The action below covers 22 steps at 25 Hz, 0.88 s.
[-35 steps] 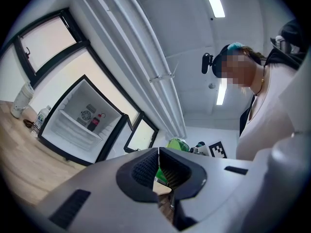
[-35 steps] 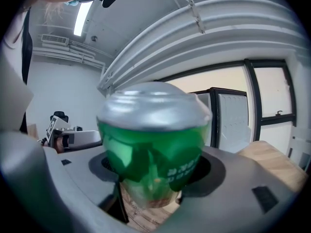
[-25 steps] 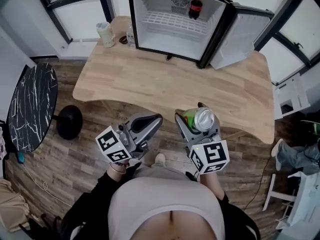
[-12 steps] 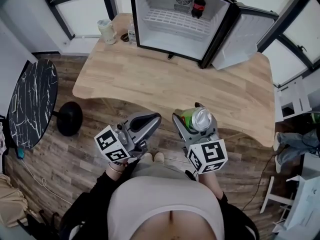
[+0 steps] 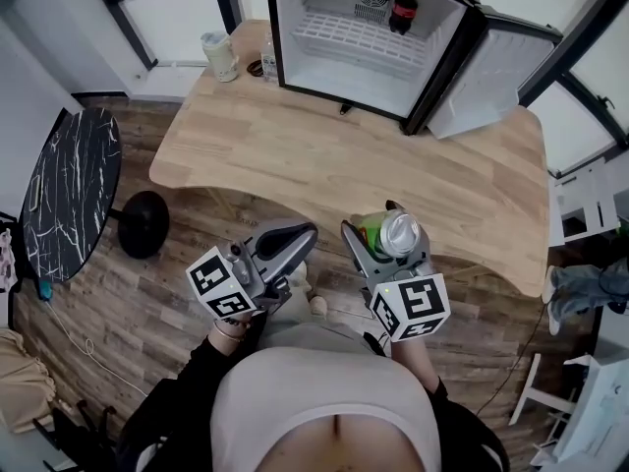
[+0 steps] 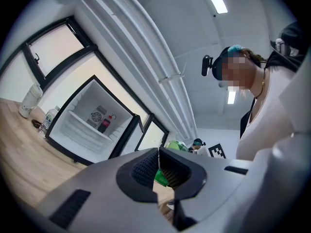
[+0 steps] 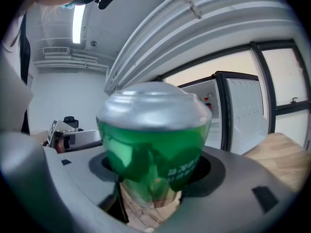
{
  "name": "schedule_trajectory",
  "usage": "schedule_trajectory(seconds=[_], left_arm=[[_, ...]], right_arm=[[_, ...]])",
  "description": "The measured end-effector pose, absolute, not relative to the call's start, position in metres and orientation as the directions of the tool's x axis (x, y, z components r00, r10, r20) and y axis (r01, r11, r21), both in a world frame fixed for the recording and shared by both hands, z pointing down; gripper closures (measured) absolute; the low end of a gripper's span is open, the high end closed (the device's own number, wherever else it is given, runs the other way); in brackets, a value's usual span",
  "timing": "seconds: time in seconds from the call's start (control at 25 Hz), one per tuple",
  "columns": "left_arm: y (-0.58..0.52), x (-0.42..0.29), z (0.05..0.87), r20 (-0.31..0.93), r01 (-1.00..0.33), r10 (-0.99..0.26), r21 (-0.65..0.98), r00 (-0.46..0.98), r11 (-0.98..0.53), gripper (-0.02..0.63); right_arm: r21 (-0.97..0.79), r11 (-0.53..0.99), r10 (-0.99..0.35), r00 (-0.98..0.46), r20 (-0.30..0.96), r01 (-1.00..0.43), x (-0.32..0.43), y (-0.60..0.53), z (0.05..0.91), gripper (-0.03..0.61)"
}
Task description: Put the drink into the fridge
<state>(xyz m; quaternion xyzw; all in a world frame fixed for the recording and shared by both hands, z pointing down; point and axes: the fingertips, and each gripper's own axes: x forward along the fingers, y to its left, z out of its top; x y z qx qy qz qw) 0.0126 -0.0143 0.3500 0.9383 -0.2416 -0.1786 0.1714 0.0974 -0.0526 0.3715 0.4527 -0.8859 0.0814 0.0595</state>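
My right gripper (image 5: 386,239) is clenched on the green aluminium drink can (image 5: 398,232). The can is held upright, silver top up, in front of my torso at the table's near edge. My left gripper (image 5: 293,239) sits just beside it, jaws pressed together on nothing.

Beyond both lies the light wooden tabletop (image 5: 324,165). At its far edge stands the small black fridge with a white interior (image 5: 344,75), its door (image 5: 489,72) swung open to the right. On its wire shelf (image 5: 339,35) stands one dark cola bottle with a red cap (image 5: 401,13), at the back right.

A pale cup (image 5: 221,55) stands left of the fridge. A round black marble side table (image 5: 69,205) stands on the wood-plank floor (image 5: 147,293) at left.
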Motion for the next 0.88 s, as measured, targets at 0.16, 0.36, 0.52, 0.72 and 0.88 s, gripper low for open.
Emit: schedule_trajectory(seconds=[0.16, 0.36, 0.52, 0.72, 0.88], left_arm=[[-0.024, 0.006, 0.349, -0.25, -0.399, -0.52, 0.404, 0.817, -0.823, 0.601], [-0.05, 0.001, 0.357, -0.245, -0.387, -0.51, 0.413, 0.825, -0.824, 0.601], [-0.081, -0.004, 0.358, -0.248, -0.364, -0.485, 0.407, 0.839, -0.838, 0.601], [-0.133, -0.005, 0.351, -0.26, -0.325, -0.442, 0.392, 0.858, -0.861, 0.601], [-0.175, -0.002, 0.348, -0.268, -0.29, -0.407, 0.385, 0.873, -0.876, 0.601]], right_arm=[[-0.092, 0.581, -0.79, -0.587, 0.177, -0.809, 0.09, -0.064, 0.372, 0.229], [-0.091, 0.576, -0.789, -0.581, 0.199, -0.813, 0.084, -0.088, 0.38, 0.229], [-0.083, 0.562, -0.801, -0.566, 0.192, -0.823, 0.079, -0.116, 0.377, 0.229], [-0.079, 0.533, -0.821, -0.538, 0.189, -0.842, 0.077, -0.161, 0.374, 0.229], [-0.075, 0.509, -0.838, -0.513, 0.186, -0.858, 0.077, -0.202, 0.371, 0.229]])
